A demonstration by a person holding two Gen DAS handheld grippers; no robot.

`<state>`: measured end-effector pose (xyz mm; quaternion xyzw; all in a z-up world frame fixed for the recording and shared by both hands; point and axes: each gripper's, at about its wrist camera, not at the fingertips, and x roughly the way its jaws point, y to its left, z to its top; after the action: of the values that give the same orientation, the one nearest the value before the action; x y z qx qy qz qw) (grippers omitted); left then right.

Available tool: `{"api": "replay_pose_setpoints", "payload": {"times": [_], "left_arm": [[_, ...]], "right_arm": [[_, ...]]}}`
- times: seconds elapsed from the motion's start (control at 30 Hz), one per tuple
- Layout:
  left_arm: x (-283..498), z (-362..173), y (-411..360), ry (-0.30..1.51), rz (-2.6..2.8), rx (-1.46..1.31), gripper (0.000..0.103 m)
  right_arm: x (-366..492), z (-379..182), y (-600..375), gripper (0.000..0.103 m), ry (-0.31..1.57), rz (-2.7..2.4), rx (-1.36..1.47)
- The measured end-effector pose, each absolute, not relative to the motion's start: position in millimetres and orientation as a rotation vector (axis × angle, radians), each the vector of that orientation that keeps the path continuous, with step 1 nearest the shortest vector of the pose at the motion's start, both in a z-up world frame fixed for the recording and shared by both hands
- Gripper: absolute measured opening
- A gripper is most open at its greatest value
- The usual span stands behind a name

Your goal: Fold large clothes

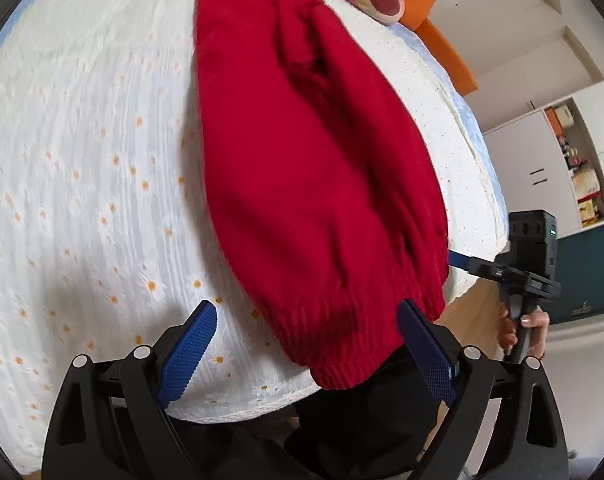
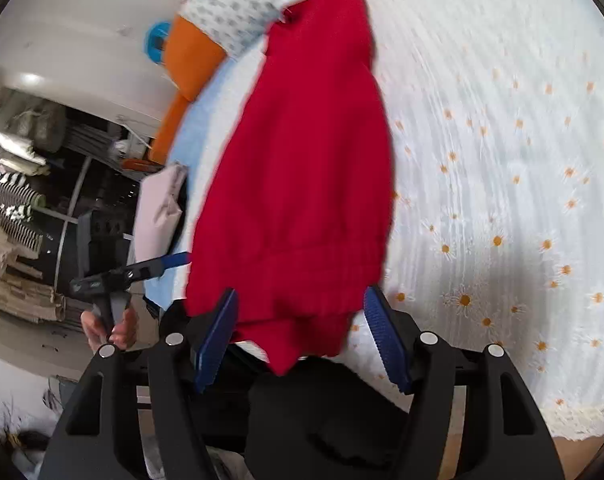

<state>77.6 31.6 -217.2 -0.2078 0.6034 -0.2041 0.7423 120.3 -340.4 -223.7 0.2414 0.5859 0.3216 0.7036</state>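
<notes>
The red sweater point(image 1: 314, 152) lies lengthwise on the bed point(image 1: 82, 160), close to the bed's side edge, already narrowed into a long strip with its sleeves seemingly tucked in. Its ribbed hem point(image 1: 342, 344) hangs a little over the foot edge, towards the person. By my reading the lengthwise folds are done and the step in hand is the last one: taking the hem end and carrying it up the bed to the collar end.

The next move calls for both grippers to close on the two hem corners together, pinching all layers so the strip does not open, then lifting evenly.

The left gripper point(image 1: 306, 356) has its blue pads spread wide; the hem sits between them but neither pad presses on it, one pad over the bedspread, the other just beside the hem's corner. The right gripper point(image 2: 302, 332) is also apart, somewhat less wide, straddling the bunched hem point(image 2: 302, 320) without clamping it. Neither holds anything. In the right wrist view the person's left hand point(image 2: 110, 328) grips its handle off the bed's edge
</notes>
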Motion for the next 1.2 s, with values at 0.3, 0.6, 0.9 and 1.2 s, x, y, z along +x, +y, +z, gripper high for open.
{"api": "replay_pose_setpoints", "payload": {"times": [0.3,0.6,0.9,1.2], "left_arm": [[80.3,-262.3,23.3,1.384,-0.519,-0.573,0.094],[85.2,-240.7,11.4,1.317,-0.601,-0.59,0.039],[83.6,-231.2,2.8,1.371,-0.554,-0.433,0.037],[79.9,-235.4,22.6,1.437,-0.522,-0.44,0.075]], "right_arm": [[129.4,-229.4,-323.5,0.077,1.338,0.71,0.503],[126.2,-218.0,-321.1,0.026,1.305,0.749,0.511],[122.8,-202.9,-310.5,0.023,1.317,0.772,0.401],[119.4,-204.5,-308.9,0.085,1.29,0.673,0.183]]}}
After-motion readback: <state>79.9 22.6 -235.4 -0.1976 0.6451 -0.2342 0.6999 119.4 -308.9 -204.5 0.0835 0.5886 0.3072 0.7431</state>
